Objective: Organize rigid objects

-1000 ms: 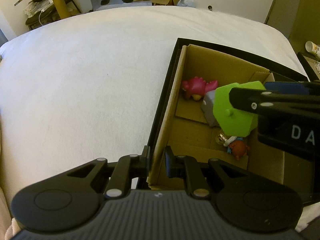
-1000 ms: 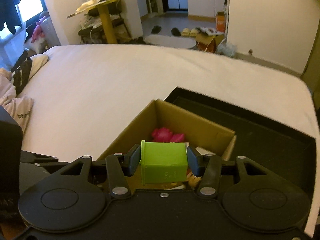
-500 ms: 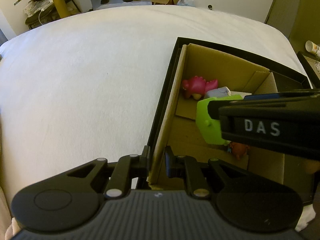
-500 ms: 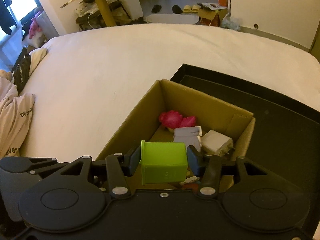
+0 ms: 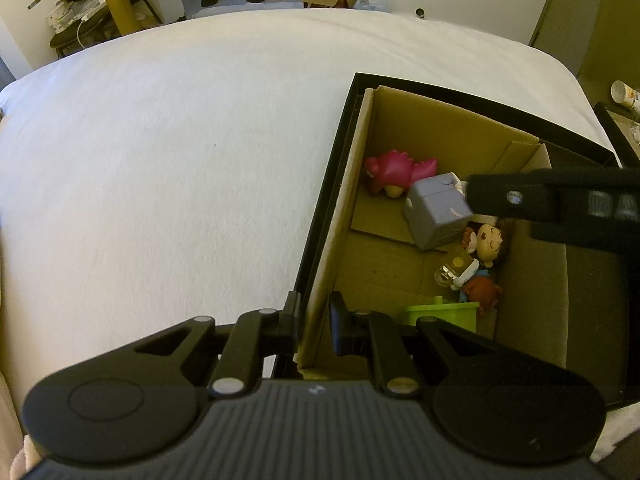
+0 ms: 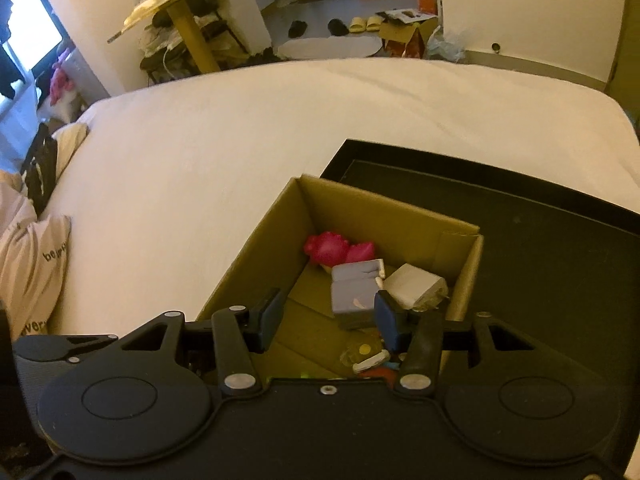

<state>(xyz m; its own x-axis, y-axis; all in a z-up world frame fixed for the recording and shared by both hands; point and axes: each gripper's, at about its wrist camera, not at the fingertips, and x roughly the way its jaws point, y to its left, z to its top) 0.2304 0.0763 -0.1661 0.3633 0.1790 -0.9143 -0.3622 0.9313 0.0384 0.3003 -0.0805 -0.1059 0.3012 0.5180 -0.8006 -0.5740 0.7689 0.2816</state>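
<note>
Left gripper [image 5: 314, 320] clamped on the near end of the cardboard box [image 5: 444, 136] left wall, holding it. Right gripper [image 6: 326, 320] jaws apart, nothing between them, hovering over the box interior. Green block [image 5: 446, 314] sits on the box floor at the near edge. Also inside: pink toy [image 5: 394, 174] at the far left corner, grey block [image 5: 434, 210] mid-box, white adapter [image 6: 416, 286] against the right wall, small figurines [image 5: 480, 264] nearer. Box sits on a black tray [image 6: 540, 248] on the bed [image 5: 160, 160].

I see the cardboard box [image 5: 404, 128] in a tray [image 6: 540, 248] on the bed [image 5: 180, 140], toys inside, the block [image 5: 444, 312] nearest me.
</note>
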